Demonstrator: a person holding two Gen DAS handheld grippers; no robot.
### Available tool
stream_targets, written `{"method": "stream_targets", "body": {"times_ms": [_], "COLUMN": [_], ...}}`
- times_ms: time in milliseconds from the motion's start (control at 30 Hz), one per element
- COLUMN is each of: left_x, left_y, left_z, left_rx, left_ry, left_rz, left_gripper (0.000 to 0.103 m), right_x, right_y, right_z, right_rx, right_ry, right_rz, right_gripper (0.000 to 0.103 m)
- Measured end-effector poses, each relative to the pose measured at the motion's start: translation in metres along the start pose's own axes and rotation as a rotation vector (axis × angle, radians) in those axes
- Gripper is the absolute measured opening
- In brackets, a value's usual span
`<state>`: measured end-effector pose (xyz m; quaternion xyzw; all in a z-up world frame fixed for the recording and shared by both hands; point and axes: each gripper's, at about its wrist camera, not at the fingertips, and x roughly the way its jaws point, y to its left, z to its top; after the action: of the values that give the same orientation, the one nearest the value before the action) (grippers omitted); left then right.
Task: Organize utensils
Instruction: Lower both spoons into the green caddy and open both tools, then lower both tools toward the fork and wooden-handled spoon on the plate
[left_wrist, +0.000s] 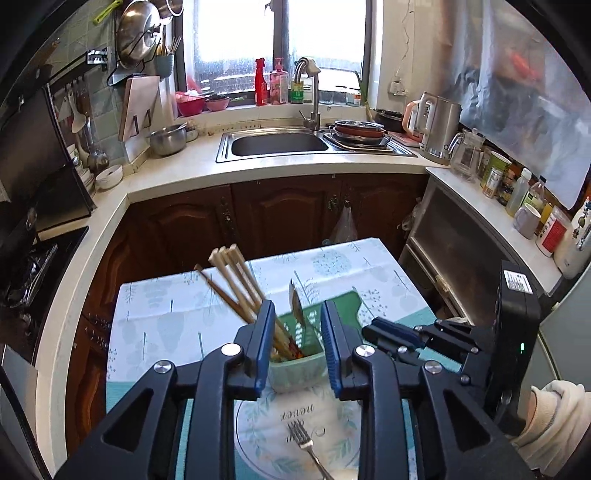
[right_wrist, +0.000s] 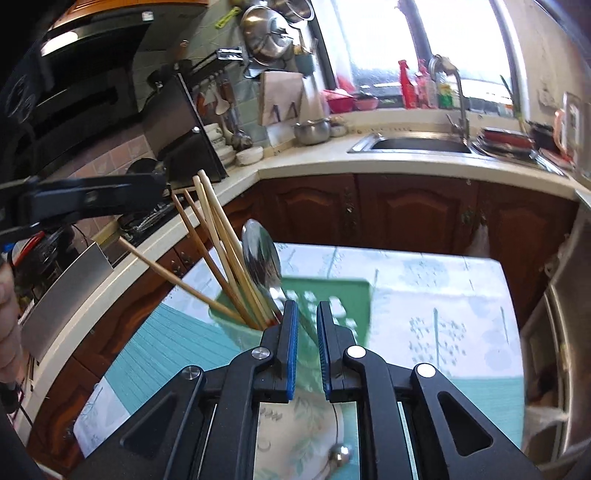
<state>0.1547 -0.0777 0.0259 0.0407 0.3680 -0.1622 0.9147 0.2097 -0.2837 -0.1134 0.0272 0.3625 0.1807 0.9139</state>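
Note:
A pale green utensil holder (left_wrist: 295, 369) stands on the small table, holding several wooden chopsticks (left_wrist: 236, 284) and a metal spoon (left_wrist: 296, 302). My left gripper (left_wrist: 297, 321) is open, its fingers either side of the holder's top. A fork (left_wrist: 304, 443) lies on a round plate (left_wrist: 258, 424) below it. In the right wrist view the holder (right_wrist: 236, 332), chopsticks (right_wrist: 218, 251) and spoon (right_wrist: 262, 258) stand just ahead of my right gripper (right_wrist: 303, 317), whose jaws are narrowly apart with the spoon's handle running down between them; contact is unclear. The right gripper (left_wrist: 388, 334) also shows beside the holder.
The table carries a leaf-print cloth (left_wrist: 166, 306) and a teal mat (right_wrist: 155, 354). Dark wood cabinets (left_wrist: 288, 218) and a counter with a sink (left_wrist: 277, 144) lie beyond. A fridge-like unit (left_wrist: 454, 251) stands to the right, a stove (left_wrist: 33, 258) to the left.

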Motion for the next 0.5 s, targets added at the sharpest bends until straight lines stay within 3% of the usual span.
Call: {"method": "stream_targets", "body": {"times_ms": [100, 233, 500], "left_x": [-0.01, -0.009, 0.034], "left_y": [0.008, 0.019, 0.037], "left_z": [-0.018, -0.054, -0.13], "left_rx": [-0.025, -0.069, -0.151], "left_ry": [0.022, 0.102, 0.295], "left_rz": [-0.002, -0.006, -0.035], "left_gripper": [0.037, 0.037, 0.037], "right_x": [-0.017, -0.031, -0.027], "right_y": [-0.001, -0.001, -0.004], "right_z": [-0.016, -0.047, -0.109], "right_rx": [0.033, 0.091, 0.167], "right_ry": [0.049, 0.139, 0.277], "right_rz": [-0.015, -0.023, -0.043], "right_gripper": [0.01, 0.014, 0.02]}}
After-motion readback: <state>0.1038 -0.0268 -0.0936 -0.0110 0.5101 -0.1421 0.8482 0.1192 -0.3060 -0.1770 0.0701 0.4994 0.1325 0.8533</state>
